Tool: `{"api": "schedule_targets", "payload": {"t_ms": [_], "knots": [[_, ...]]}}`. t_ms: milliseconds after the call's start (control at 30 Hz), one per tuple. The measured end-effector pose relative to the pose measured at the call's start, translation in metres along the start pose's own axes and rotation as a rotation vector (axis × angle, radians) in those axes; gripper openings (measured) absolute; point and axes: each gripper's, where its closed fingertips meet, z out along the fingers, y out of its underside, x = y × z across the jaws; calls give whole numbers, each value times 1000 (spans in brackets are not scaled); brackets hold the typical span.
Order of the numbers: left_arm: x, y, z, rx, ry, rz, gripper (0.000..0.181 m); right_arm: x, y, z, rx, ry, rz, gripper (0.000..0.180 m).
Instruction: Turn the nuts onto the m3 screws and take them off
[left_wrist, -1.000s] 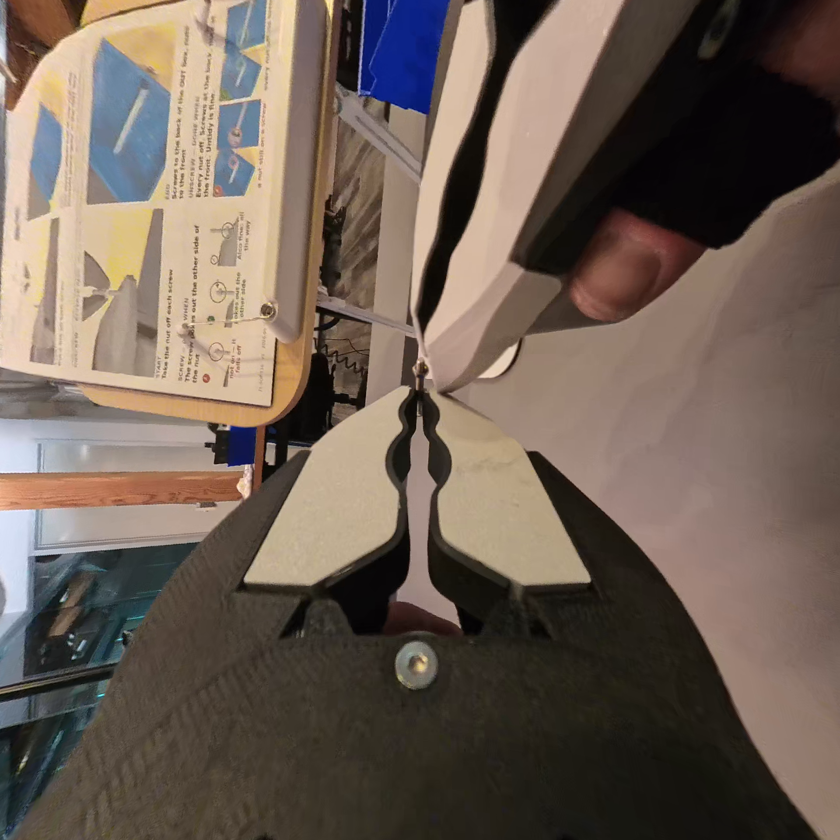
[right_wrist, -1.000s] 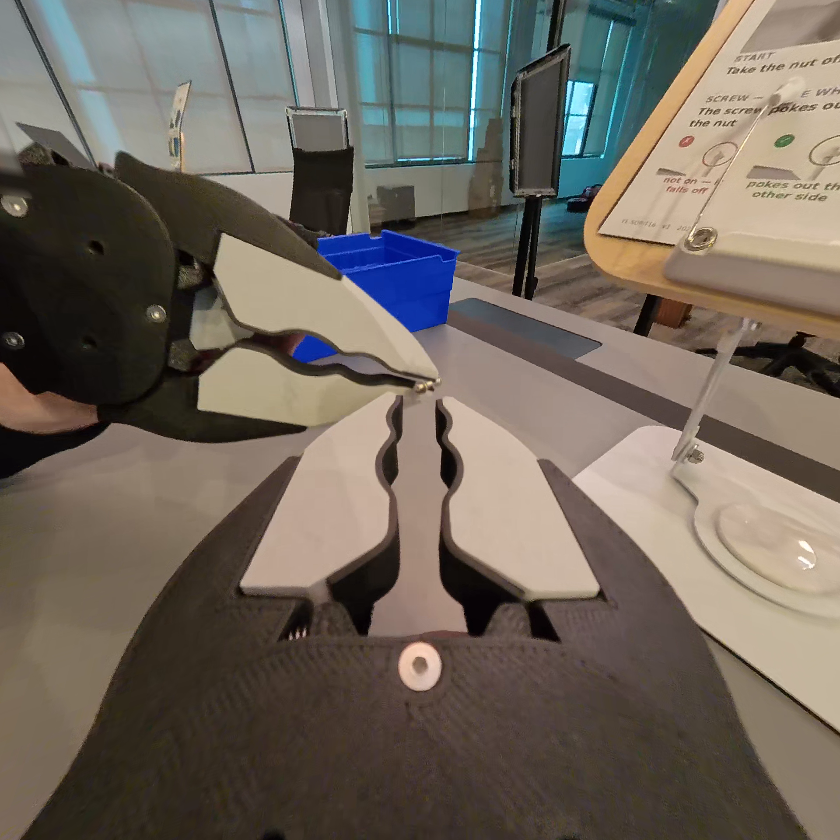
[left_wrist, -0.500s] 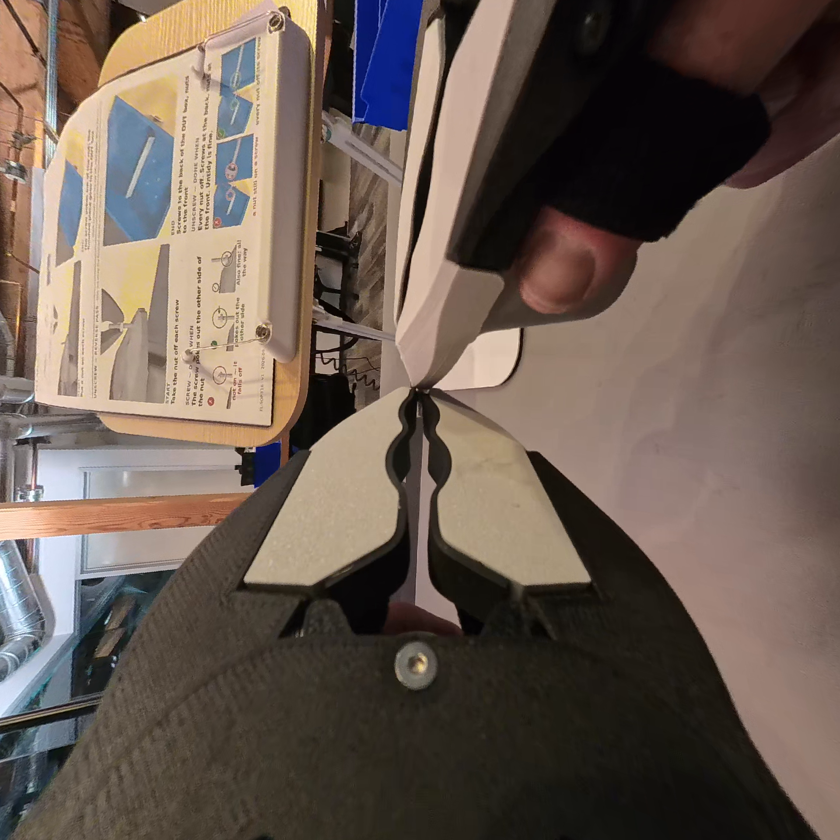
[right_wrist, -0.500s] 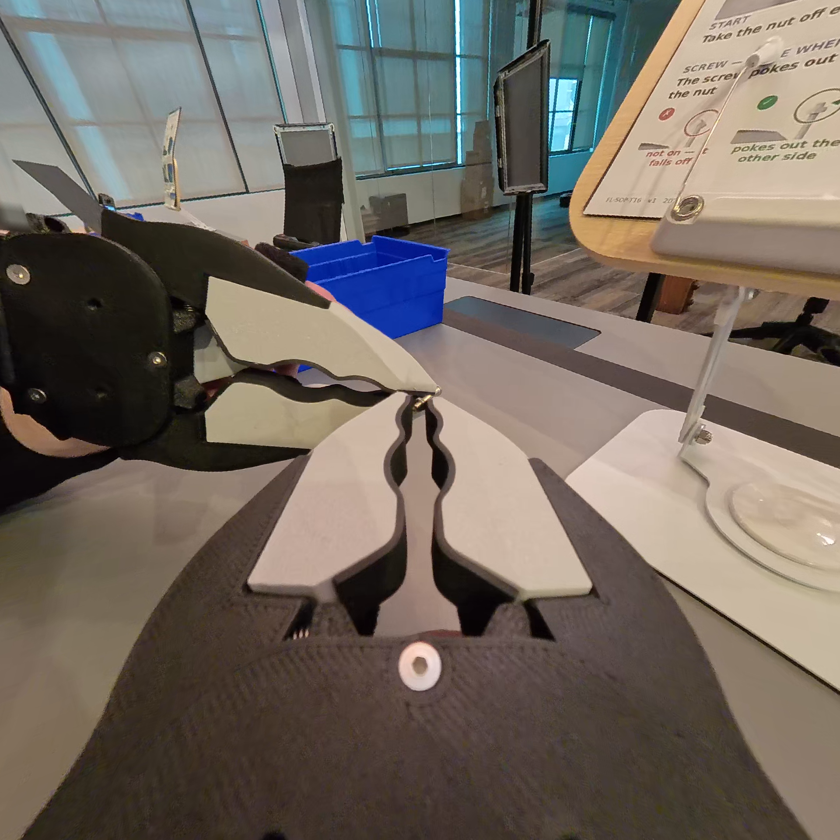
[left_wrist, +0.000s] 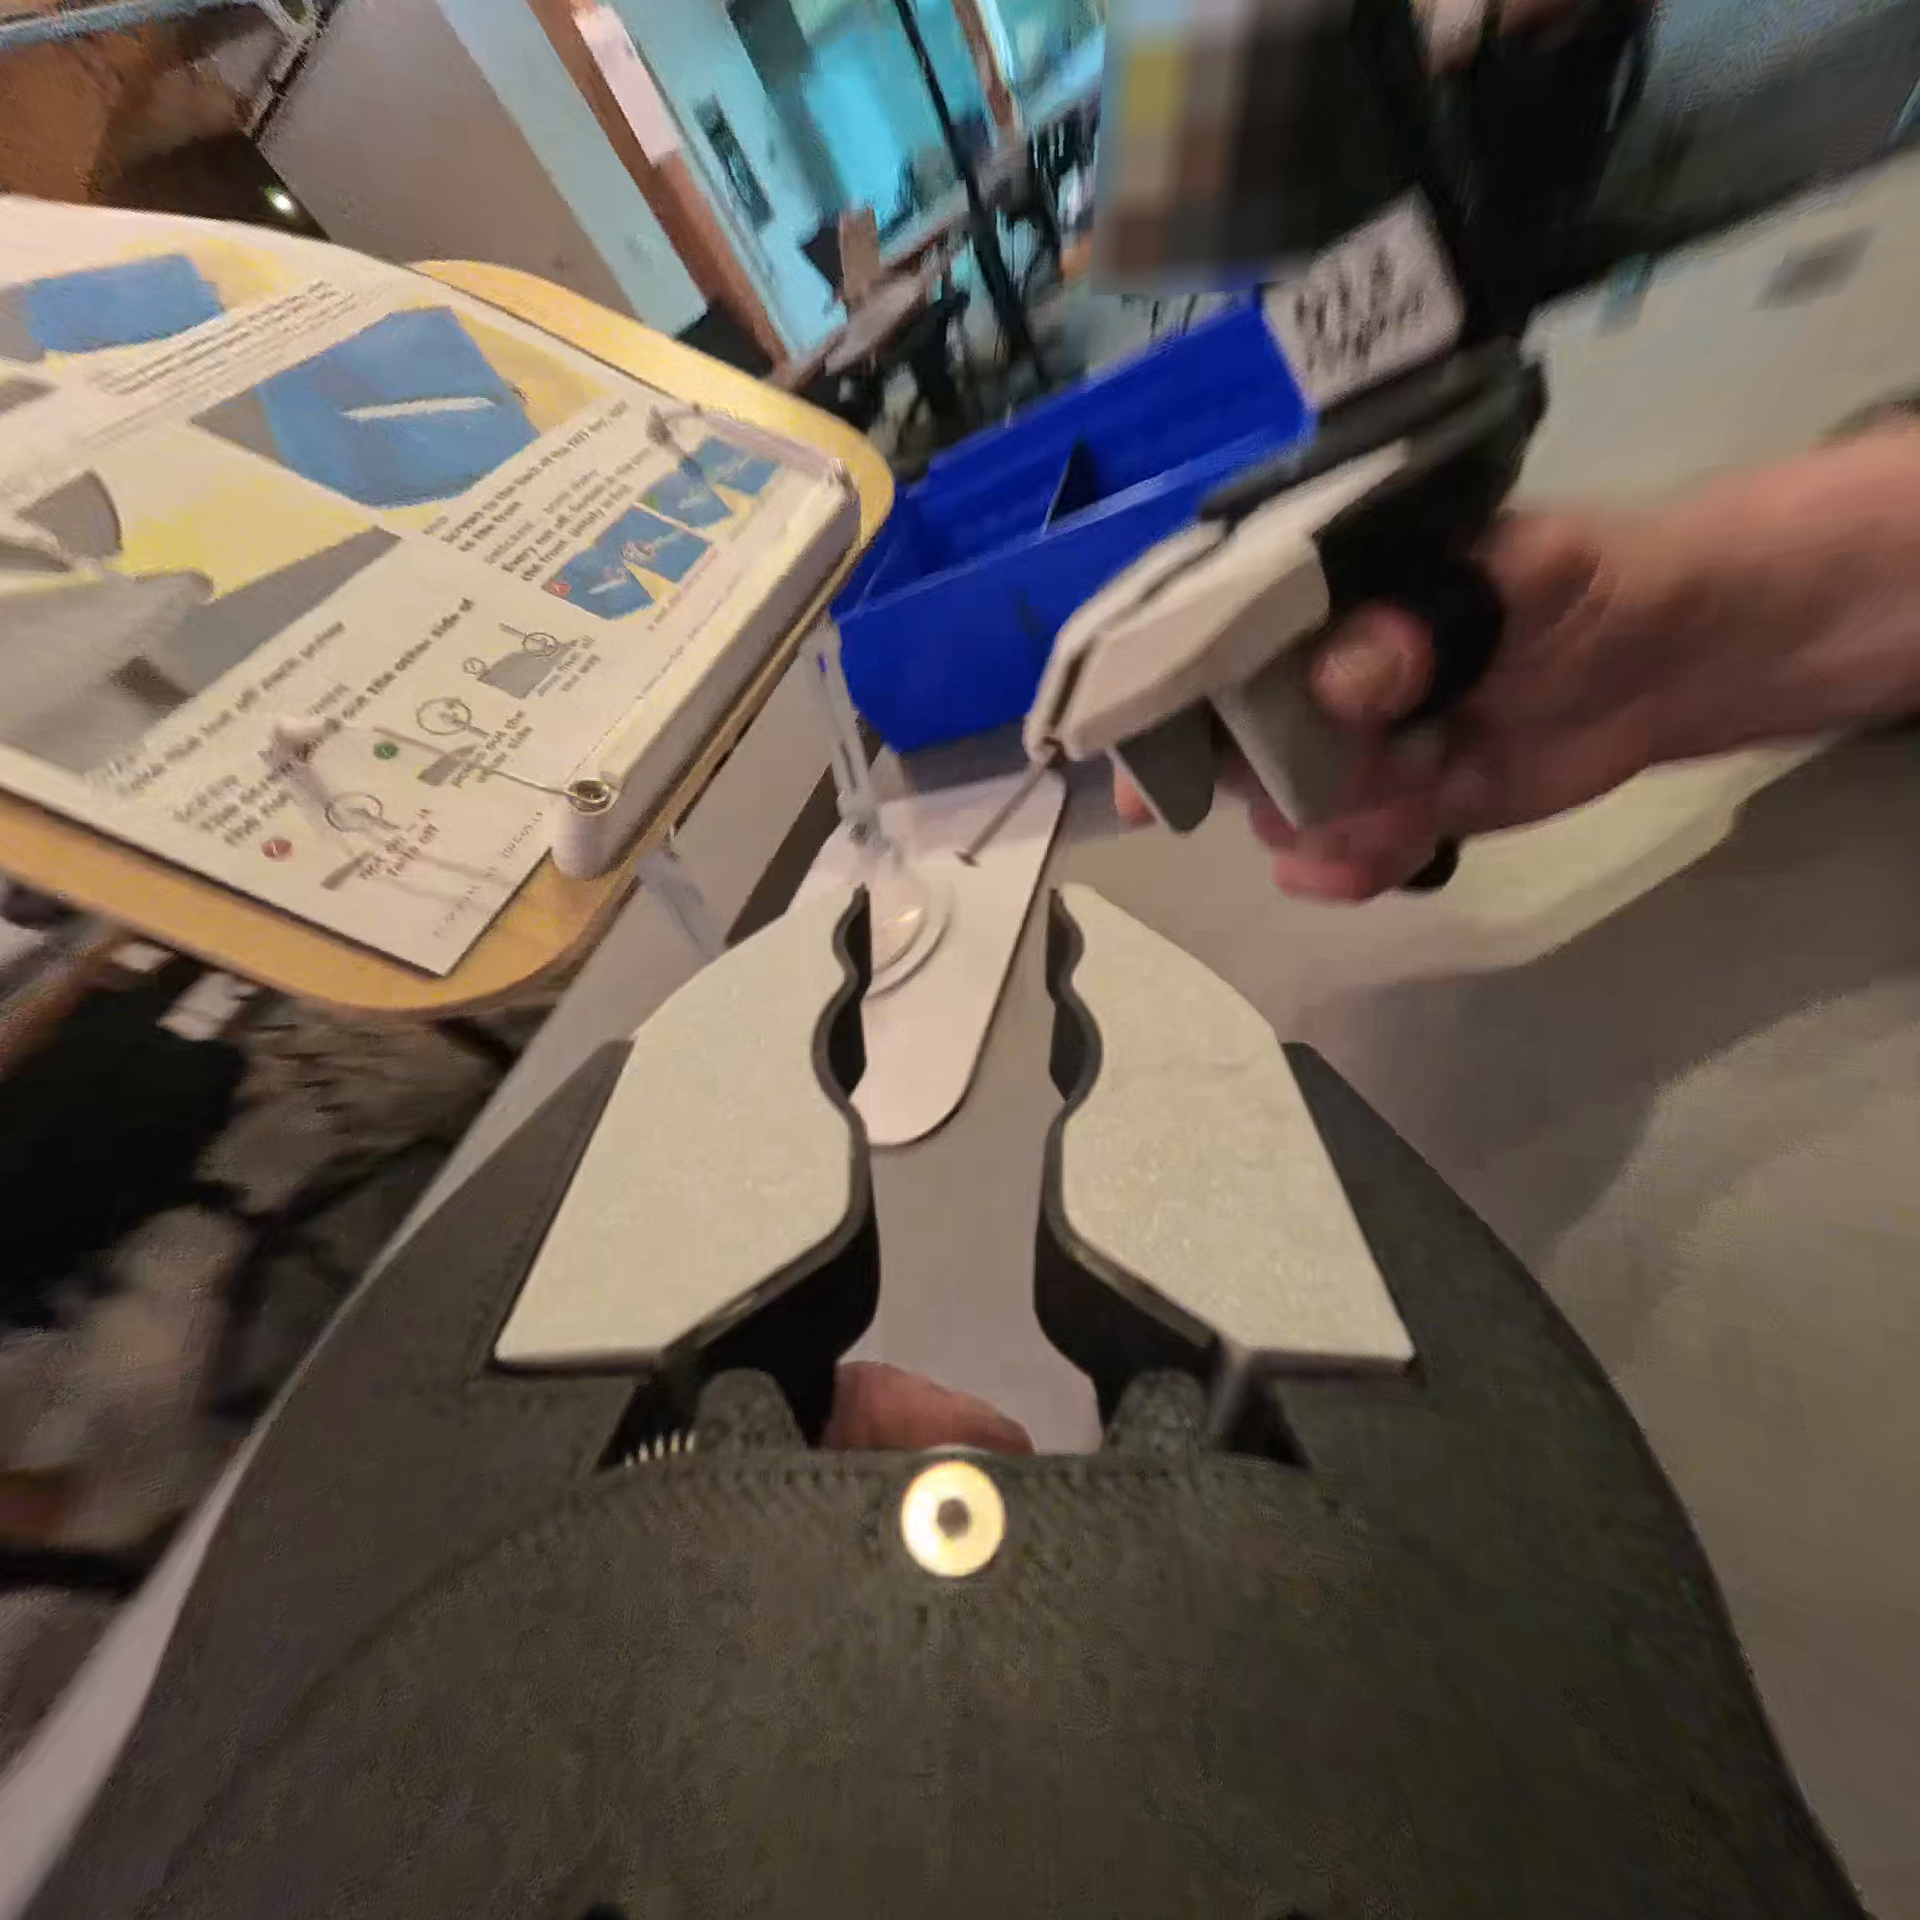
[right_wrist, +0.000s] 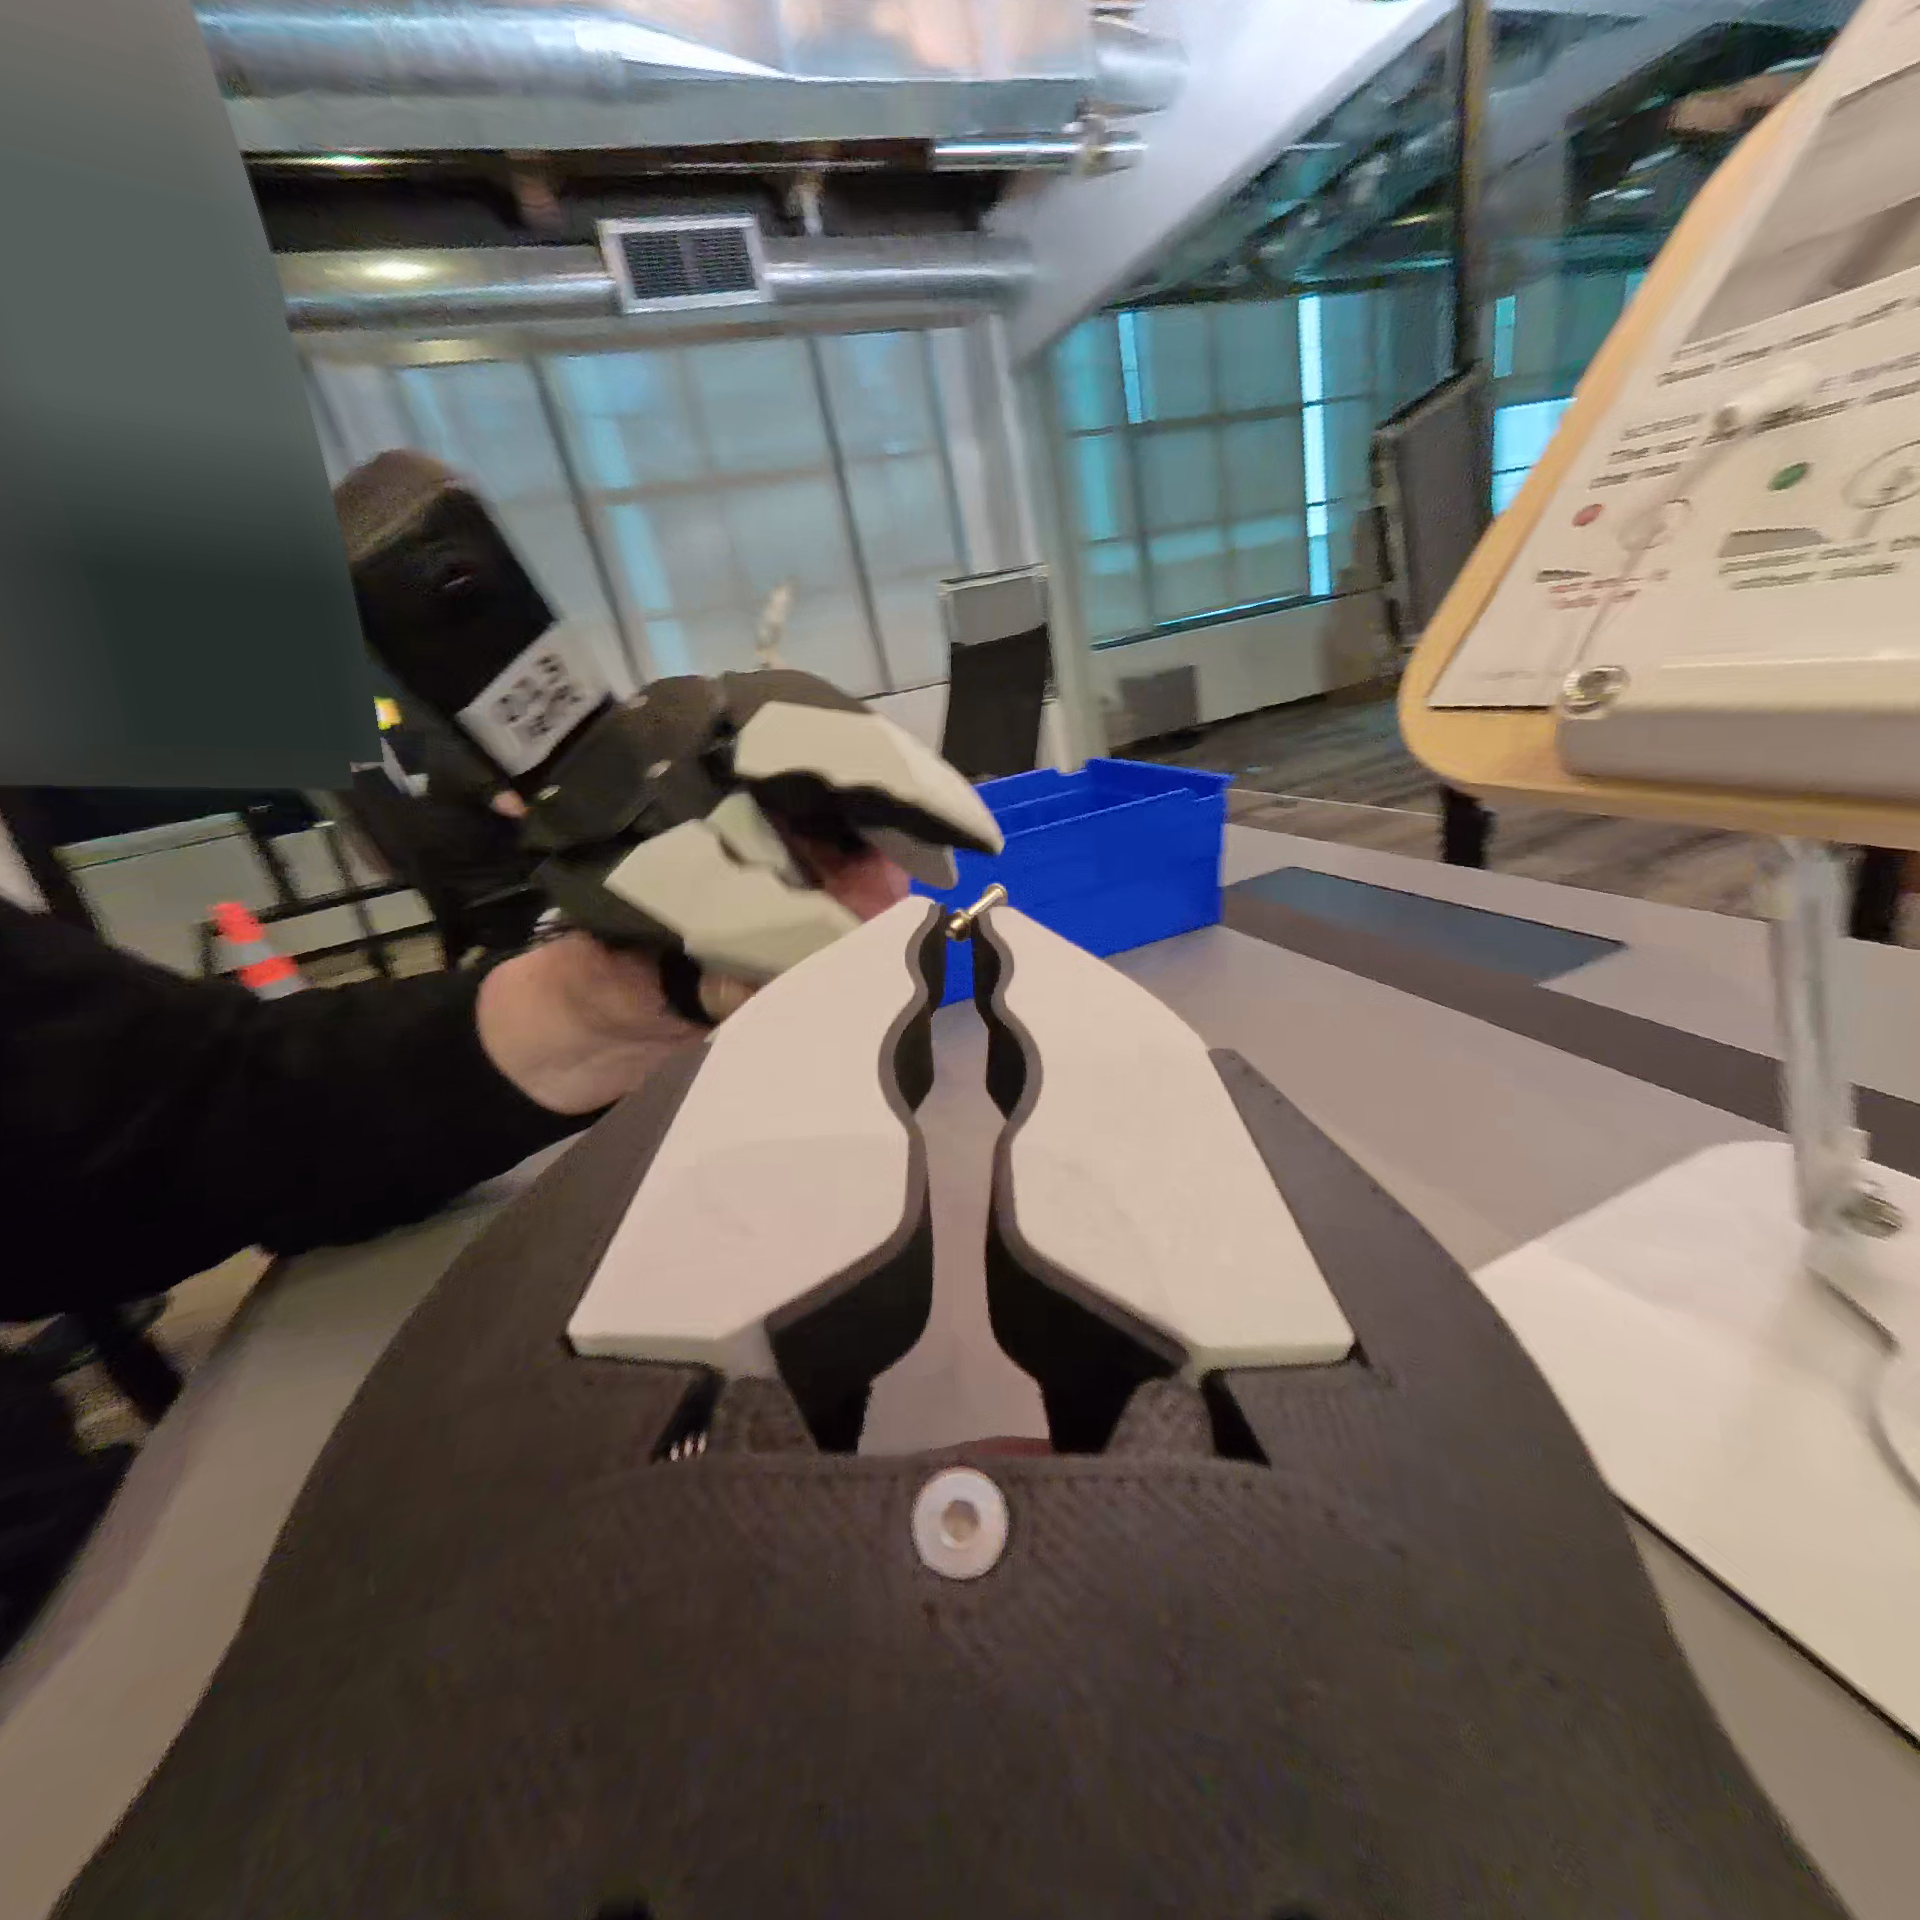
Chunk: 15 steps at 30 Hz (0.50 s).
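My right gripper (right_wrist: 961, 923) is shut on a thin M3 screw (right_wrist: 975, 910), which sticks out sideways from its tips above the grey table. In the left wrist view the same screw (left_wrist: 1001, 818) hangs slanting down from the right gripper's fingertips (left_wrist: 1070, 717). My left gripper (left_wrist: 956, 906) is open and empty, a short way back from the screw. It also shows in the right wrist view (right_wrist: 831, 831), jaws apart, just left of the screw. I cannot make out a separate nut.
A blue bin (right_wrist: 1101, 862) stands on the table behind the grippers. An instruction board (left_wrist: 416, 623) on a thin stand rises from a white base plate (right_wrist: 1662, 1351) at the right of the table. A person's hand (left_wrist: 1558, 675) holds the right gripper.
The right gripper closed on the screw. The left gripper then let go, opened and swung back away from the tips, its view turning upright.
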Motion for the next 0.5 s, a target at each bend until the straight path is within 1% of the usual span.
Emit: {"api": "schedule_targets", "payload": {"t_ms": [33,133,233,267,400,467,500], "knots": [[1,-4,-5,55,33,-79,32,-5,0,-3,9,-53,1,4],[21,-14,-11,193,214,-298,32,-17,-3,-9,54,-173,32,4],[38,-28,-14,345,381,-455,32,-26,-2,-11,67,-255,60,4],[39,-29,-12,365,404,-500,32,-30,-1,-11,69,-282,63,4],[46,-26,-10,393,472,-555,26,-39,1,-11,53,-330,53,5],[50,-27,-11,410,495,-563,18,-41,3,-10,54,-347,66,5],[49,-27,-11,415,494,-567,17,-42,4,-9,49,-352,67,5]]}}
